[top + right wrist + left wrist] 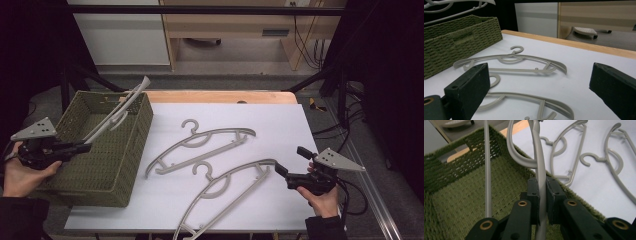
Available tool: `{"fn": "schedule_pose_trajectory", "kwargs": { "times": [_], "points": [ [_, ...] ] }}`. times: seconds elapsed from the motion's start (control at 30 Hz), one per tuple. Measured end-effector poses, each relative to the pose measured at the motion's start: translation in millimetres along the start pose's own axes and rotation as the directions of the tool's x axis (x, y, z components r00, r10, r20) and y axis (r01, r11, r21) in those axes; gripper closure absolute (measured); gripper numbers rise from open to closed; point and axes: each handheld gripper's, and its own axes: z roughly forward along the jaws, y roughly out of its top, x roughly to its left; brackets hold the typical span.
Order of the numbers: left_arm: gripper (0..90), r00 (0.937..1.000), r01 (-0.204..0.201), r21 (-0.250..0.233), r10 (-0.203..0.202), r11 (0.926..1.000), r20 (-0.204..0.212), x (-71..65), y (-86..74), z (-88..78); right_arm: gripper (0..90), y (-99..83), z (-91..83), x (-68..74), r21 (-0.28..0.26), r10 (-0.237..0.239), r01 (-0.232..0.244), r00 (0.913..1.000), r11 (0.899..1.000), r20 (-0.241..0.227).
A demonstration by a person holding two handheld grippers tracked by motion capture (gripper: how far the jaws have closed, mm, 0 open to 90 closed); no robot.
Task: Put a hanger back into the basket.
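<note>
Left gripper (pixel 543 202) fingers (pixel 533 195) clamped on grey hanger (pixel 539 170), pads pressing its arm from both sides. Held hanger runs up out of frame top; its curved inner loop bends left above fingers, straight bar (pixel 488 170) stands further left. All of this sits over green woven basket (pixel 461 195); basket floor and near rim visible below. Beyond rim, right: white desk (pixel 594 185) with two more grey hangers lying flat, middle hanger (pixel 567 145) and far-right hanger (pixel 616 157), hooks pointing left, apart from basket.
</note>
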Motion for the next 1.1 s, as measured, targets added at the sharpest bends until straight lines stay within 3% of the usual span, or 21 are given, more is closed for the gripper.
{"fn": "schedule_pose_trajectory", "kwargs": {
  "times": [0.3, 0.63, 0.87, 1.1],
  "points": [
    [82.1, 0.9995, 0.033, 0.038, -0.033, 0.9987, 0.002, 14.6, -17.2, 3.3, 3.3, -0.2, 0.3, 0.0, 0.0, 0.0, 0.0, 1.0, 1.0, -0.001],
    [82.1, 0.9997, 0.026, 0.082, -0.026, 0.9963, -0.002, 16.5, -22.8, 10.2, 3.3, -0.2, -0.1, -0.6, 0.0, 0.001, -0.001, 1.0, 1.0, 0.002],
    [82.1, 0.9988, 0.049, 0.066, -0.049, 0.9966, 0.007, 21.3, -31.1, 8.6, 3.3, -0.1, -0.7, -0.8, 0.0, 0.002, -0.002, 1.0, 1.0, 0.002],
    [82.0, 0.999, 0.042, 0.097, -0.043, 0.9943, 0.009, 22.7, -35.1, 11.4, 3.3, -0.3, 0.3, -0.5, 0.0, 0.004, -0.004, 1.0, 1.0, 0.0]
  ]
}}
